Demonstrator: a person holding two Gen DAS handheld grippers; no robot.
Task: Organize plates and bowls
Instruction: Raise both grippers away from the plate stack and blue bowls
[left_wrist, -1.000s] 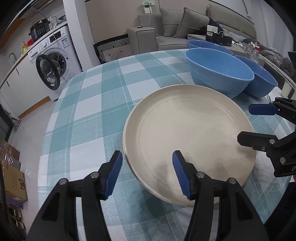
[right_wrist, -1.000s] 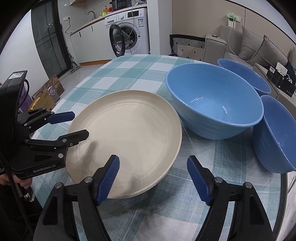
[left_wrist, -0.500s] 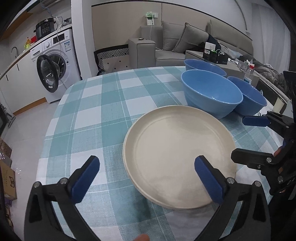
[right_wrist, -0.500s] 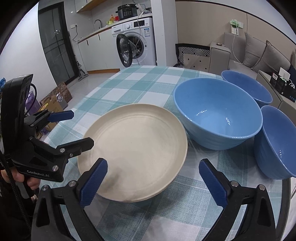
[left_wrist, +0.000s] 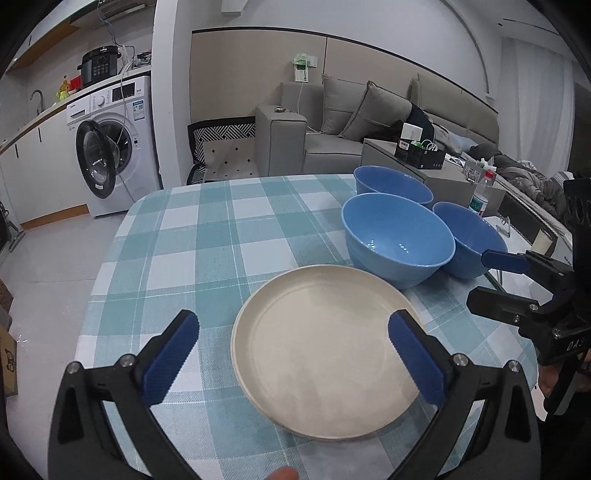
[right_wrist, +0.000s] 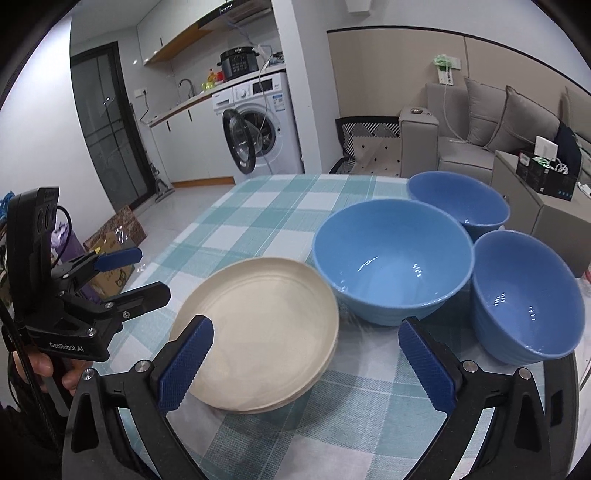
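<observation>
A stack of cream plates (left_wrist: 325, 350) (right_wrist: 258, 332) lies on the checked tablecloth near the front edge. Three blue bowls stand behind it: a large one (left_wrist: 397, 240) (right_wrist: 391, 258), one at the back (left_wrist: 391, 184) (right_wrist: 458, 199) and one at the right (left_wrist: 469, 240) (right_wrist: 528, 295). My left gripper (left_wrist: 295, 358) (right_wrist: 136, 273) is open and empty, raised above and in front of the plates. My right gripper (right_wrist: 306, 362) (left_wrist: 495, 277) is open and empty, raised to the right of the plates.
The table (left_wrist: 192, 236) has its left and far edges in view. Beyond it stand a washing machine with its door open (left_wrist: 110, 144), a grey sofa (left_wrist: 351, 122) and a low cabinet with boxes (left_wrist: 417, 155). Cardboard boxes lie on the floor (right_wrist: 114, 236).
Both grippers opened wider and drew back and up from the plates. The plates lie where they were on the table.
</observation>
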